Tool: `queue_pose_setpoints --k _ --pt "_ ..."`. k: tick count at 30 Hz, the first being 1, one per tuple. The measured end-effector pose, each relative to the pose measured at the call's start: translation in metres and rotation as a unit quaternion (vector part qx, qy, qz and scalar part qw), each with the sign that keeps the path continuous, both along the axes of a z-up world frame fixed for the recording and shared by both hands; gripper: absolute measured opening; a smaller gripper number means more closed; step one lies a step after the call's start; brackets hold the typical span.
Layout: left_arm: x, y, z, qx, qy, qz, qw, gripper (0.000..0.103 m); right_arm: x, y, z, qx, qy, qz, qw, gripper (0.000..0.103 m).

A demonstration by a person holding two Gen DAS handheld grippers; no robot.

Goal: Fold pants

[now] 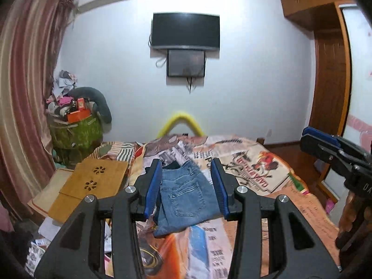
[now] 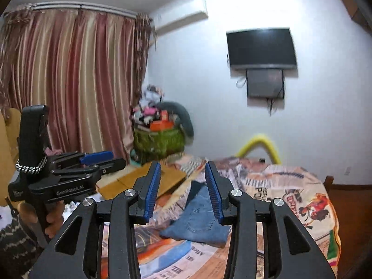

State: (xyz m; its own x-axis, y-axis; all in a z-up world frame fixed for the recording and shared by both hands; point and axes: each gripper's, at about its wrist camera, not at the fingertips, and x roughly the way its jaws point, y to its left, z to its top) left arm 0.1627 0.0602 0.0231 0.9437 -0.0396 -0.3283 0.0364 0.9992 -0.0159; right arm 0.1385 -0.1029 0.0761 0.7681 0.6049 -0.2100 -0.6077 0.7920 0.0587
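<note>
Jeans (image 1: 183, 197), one folded pair, below two empty tongs.

Folded blue jeans (image 2: 200, 220) on patterned bedspread (image 2: 290, 190), right gripper (image 2: 183, 176) raised above with parted, empty jaws, left gripper (image 2: 102, 160) alongside

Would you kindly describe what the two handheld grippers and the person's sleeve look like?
Both the left gripper and the right gripper are matte black plastic with silver screws, and their fingers carry ribbed blue pads. The left one bears white "GenRobot.AI" lettering and a braided black-and-white cord. The sleeve is dark knit with pale wavy stripes.
</note>
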Motion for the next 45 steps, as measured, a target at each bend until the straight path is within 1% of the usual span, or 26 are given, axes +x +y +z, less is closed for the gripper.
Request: queue_pose_setpoints --k 1,3,4,5,6,7,8,9,10,11,12,13,15,17,21,27,35,45 --pt "-0.015 -0.002 0.002 0.001 -0.012 0.006 0.9999 0.043 -0.009 -0.002 0.000 0.004 -0.006 -0.005 1.000 0.041" --pt "-0.038 -0.007 0.003 0.003 -0.031 0.015 0.9994 0.048 -0.025 -0.004 -0.002 0.010 -0.016 -0.015 1.000 0.047" --pt "-0.051 -0.009 0.004 0.003 -0.040 0.016 0.9990 0.053 -0.036 -0.004 -0.003 0.011 -0.022 -0.026 0.999 0.049" --pt "-0.060 -0.011 0.004 0.002 -0.046 0.016 0.9988 0.059 -0.042 -0.006 -0.004 0.014 -0.025 -0.030 0.999 0.054" --pt "-0.071 -0.013 0.004 0.001 -0.053 0.016 0.9985 0.062 -0.047 -0.006 -0.005 0.018 -0.024 -0.035 0.999 0.062" --pt "-0.080 -0.016 0.004 0.004 -0.059 0.018 0.9981 0.070 -0.049 -0.007 -0.006 0.021 -0.023 -0.038 0.999 0.066" --pt "-0.085 -0.017 0.004 0.007 -0.064 0.022 0.9977 0.079 -0.053 -0.007 -0.007 0.022 -0.024 -0.043 0.999 0.073" --pt "-0.092 -0.019 0.003 0.011 -0.069 0.027 0.9972 0.083 -0.056 -0.007 -0.008 0.021 -0.026 -0.048 0.998 0.081" --pt "-0.098 -0.021 0.003 0.013 -0.074 0.030 0.9967 0.091 -0.061 -0.006 -0.008 0.020 -0.028 -0.056 0.998 0.085" --pt "-0.102 -0.022 0.002 0.013 -0.078 0.030 0.9965 0.095 -0.062 -0.006 -0.008 0.020 -0.030 -0.061 0.998 0.091" --pt "-0.106 -0.022 0.002 0.011 -0.080 0.029 0.9963 0.097 -0.062 -0.006 -0.009 0.022 -0.031 -0.068 0.997 0.099" --pt "-0.107 -0.022 0.001 0.010 -0.081 0.029 0.9962 0.099 -0.063 -0.007 -0.009 0.023 -0.033 -0.075 0.996 0.103" --pt "-0.109 -0.022 -0.001 0.008 -0.083 0.032 0.9960 0.102 -0.066 -0.007 -0.010 0.022 -0.035 -0.090 0.995 0.103" --pt "-0.111 -0.022 -0.002 0.008 -0.083 0.035 0.9959 0.103 -0.068 -0.009 -0.011 0.021 -0.028 -0.091 0.995 0.103" --pt "-0.113 -0.023 -0.005 0.004 -0.080 0.032 0.9963 0.103 -0.066 -0.012 -0.011 0.027 -0.020 -0.095 0.995 0.103" --pt "-0.111 -0.023 -0.007 0.001 -0.077 0.031 0.9965 0.103 -0.077 -0.017 -0.016 0.024 -0.019 -0.098 0.995 0.103" --pt "-0.108 -0.023 -0.012 0.008 -0.072 0.026 0.9970 0.103 -0.078 -0.016 -0.018 0.020 -0.013 -0.098 0.995 0.103" --pt "-0.103 -0.022 -0.020 0.004 -0.060 0.024 0.9979 0.103 -0.079 -0.016 -0.022 0.011 -0.005 -0.099 0.995 0.103"
